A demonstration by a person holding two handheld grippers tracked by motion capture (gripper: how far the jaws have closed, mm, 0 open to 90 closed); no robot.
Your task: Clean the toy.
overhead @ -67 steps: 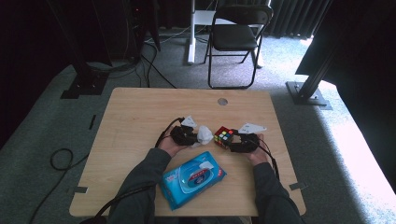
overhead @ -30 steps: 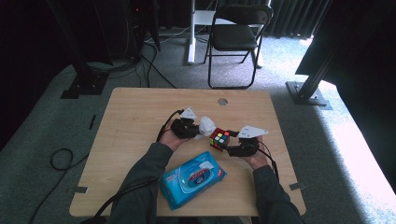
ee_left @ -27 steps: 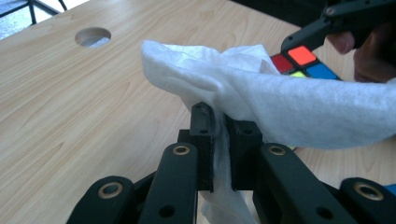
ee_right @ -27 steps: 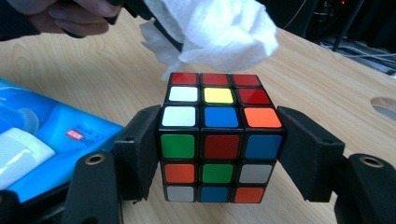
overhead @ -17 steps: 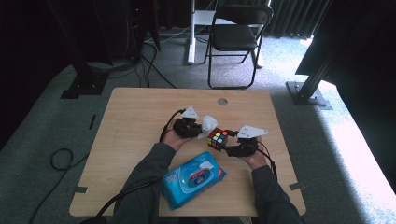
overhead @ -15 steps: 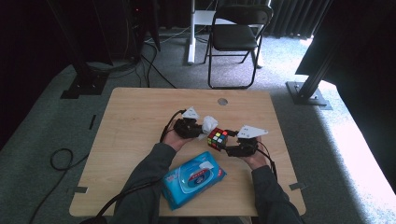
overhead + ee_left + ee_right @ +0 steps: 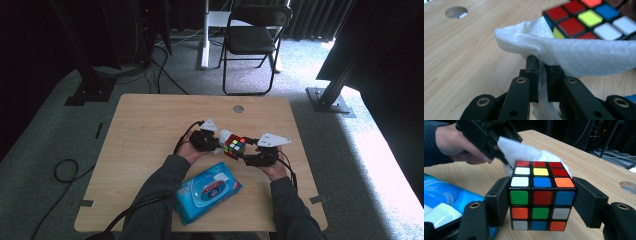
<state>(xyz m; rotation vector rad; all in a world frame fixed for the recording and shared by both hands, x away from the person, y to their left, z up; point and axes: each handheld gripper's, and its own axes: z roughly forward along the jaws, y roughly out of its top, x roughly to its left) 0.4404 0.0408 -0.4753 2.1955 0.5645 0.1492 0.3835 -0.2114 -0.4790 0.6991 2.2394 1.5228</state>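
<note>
A scrambled colour cube [image 7: 234, 146] is held just above the middle of the wooden table [image 7: 150, 125], clamped between the two jaws of my right gripper [image 7: 243, 155]; in the right gripper view the cube [image 7: 541, 195] sits squarely between them. My left gripper [image 7: 218, 141] is shut on a white wipe [image 7: 224, 136]. In the left gripper view the wipe [image 7: 564, 52] drapes over the jaw tips and lies against the cube [image 7: 589, 21]. From the right gripper view, the wipe [image 7: 524, 151] presses on the cube's far top edge.
A blue pack of wet wipes [image 7: 207, 190] lies near the table's front edge between the person's forearms. A round cable hole [image 7: 238, 108] is in the table's far side. A folding chair [image 7: 252, 40] stands beyond the table.
Both grippers, the cube and the wipe have shifted slightly away from the person and to the right. The wipe stays against the cube.
</note>
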